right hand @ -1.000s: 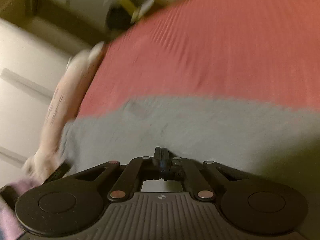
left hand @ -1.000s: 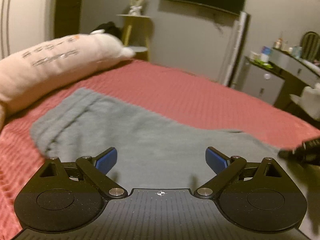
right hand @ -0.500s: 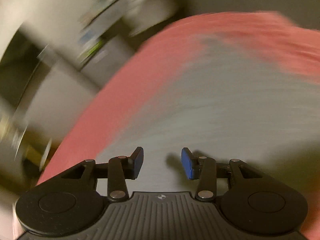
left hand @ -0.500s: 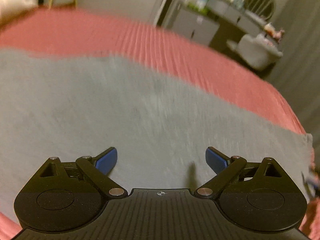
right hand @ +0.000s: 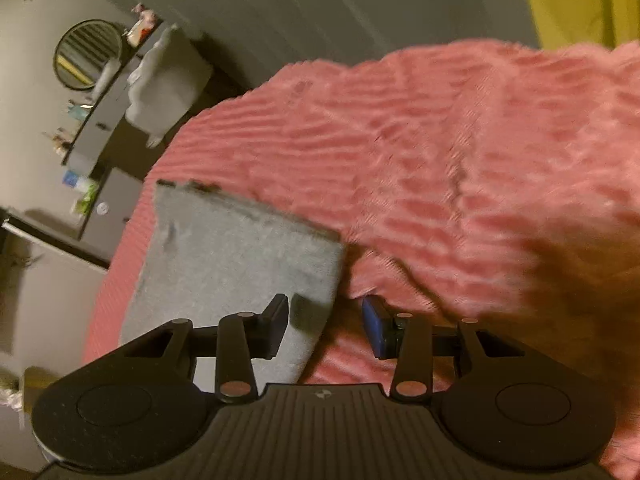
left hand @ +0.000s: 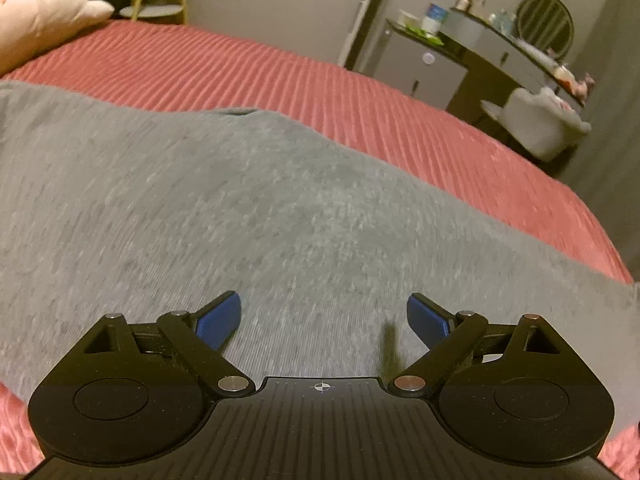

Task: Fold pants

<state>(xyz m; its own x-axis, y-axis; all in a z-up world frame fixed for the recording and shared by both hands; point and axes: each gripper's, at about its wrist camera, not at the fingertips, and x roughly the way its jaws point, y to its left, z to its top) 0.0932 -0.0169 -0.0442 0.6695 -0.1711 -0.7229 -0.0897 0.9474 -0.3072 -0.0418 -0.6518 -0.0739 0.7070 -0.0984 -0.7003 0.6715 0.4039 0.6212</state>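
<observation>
Leftmost, in the left wrist view, a pale pink plush pillow [left hand: 36, 16] at the far corner of the bed, resting on the ribbed red bedspread [left hand: 360, 112]. Across the middle, grey pants [left hand: 240, 208] spread flat over that bedspread, filling most of the frame from the left edge to the right, with a small dark gap at the far edge near the centre. Low in front, the left gripper [left hand: 324, 320] poised over the grey cloth, blue pads [left hand: 218, 320] spread wide apart, nothing between them; contact with the fabric impossible to judge. Farther right, beyond the bed, a dark dresser [left hand: 460, 64] with bottles and a round mirror, and a pale grey chair [left hand: 540, 124] beside it.

Over in the right wrist view, tilted hard, the same dresser and mirror at far left, then the end of the pants [right hand: 232, 264] with its squared-off hem lying on the bedspread [right hand: 460, 160]. Right gripper [right hand: 326, 328] parted, holding nothing, straddling the long side edge of the cloth: left finger over grey fabric, right blue pad [right hand: 374, 332] over red spread. Farthest right, a blurred shadow on the spread and a yellow patch at the top corner.
</observation>
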